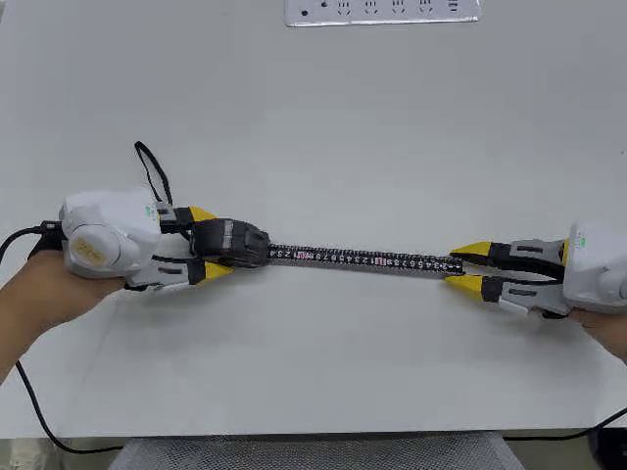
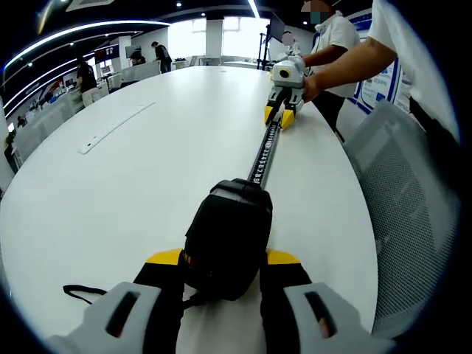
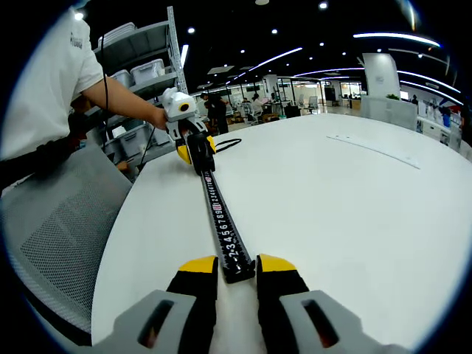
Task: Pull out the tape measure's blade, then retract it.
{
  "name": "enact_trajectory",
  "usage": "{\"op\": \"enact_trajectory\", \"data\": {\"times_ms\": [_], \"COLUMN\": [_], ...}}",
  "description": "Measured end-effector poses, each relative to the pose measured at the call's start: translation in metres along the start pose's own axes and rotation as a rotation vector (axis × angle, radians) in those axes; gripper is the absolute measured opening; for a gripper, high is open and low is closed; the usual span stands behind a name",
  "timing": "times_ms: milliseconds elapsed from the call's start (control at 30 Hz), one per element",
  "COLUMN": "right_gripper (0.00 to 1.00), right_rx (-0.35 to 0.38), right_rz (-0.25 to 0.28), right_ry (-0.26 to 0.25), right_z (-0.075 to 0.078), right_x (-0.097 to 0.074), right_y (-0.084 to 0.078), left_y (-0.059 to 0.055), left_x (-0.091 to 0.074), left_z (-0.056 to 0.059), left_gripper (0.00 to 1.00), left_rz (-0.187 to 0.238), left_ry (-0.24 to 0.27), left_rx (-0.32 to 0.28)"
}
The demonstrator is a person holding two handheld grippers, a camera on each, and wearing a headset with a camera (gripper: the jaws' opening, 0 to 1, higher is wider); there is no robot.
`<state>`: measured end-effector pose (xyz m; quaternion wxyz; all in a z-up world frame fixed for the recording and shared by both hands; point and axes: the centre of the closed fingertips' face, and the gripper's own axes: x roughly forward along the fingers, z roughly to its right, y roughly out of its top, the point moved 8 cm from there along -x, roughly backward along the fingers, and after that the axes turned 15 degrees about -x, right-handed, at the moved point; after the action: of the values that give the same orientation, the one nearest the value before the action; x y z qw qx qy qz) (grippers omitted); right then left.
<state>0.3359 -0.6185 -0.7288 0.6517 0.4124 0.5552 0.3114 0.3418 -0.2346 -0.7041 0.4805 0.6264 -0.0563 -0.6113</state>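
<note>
The black tape measure case rests on the white table, and my left gripper is shut on it; in the left gripper view the case fills the gap between the yellow-tipped jaws. Its black blade with white numbers runs out to the right. My right gripper is shut on the blade's end, which the right gripper view shows as the blade tip pinched between the jaws. In that same view the blade leads back to the case. A black wrist strap loops behind the case.
A white power strip lies at the table's far edge. A grey mesh chair stands at the near edge. Black cables hang off the left and right sides. People stand far off in the room.
</note>
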Motion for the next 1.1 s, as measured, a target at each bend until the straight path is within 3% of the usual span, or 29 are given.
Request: {"op": "enact_trajectory", "data": {"times_ms": [100, 300, 733, 1100], "right_gripper": [0.25, 0.28, 0.29, 0.29], "right_rx": [0.000, 0.011, 0.027, 0.055], "right_rz": [-0.005, -0.011, -0.008, 0.003], "right_ry": [-0.016, -0.022, -0.053, -0.088], "right_z": [0.001, 0.001, -0.002, -0.007], "right_x": [0.000, -0.001, -0.006, -0.007], "right_y": [0.000, -0.001, 0.003, 0.012], "left_y": [0.000, -0.002, 0.000, 0.000], "left_x": [0.000, -0.002, -0.004, -0.009], "left_z": [0.000, -0.003, -0.003, -0.004], "left_gripper": [0.38, 0.43, 0.45, 0.47], "left_rz": [0.001, -0.006, 0.002, 0.003], "left_ry": [-0.001, 0.017, 0.036, 0.085], "left_rx": [-0.005, -0.011, -0.018, -0.043]}}
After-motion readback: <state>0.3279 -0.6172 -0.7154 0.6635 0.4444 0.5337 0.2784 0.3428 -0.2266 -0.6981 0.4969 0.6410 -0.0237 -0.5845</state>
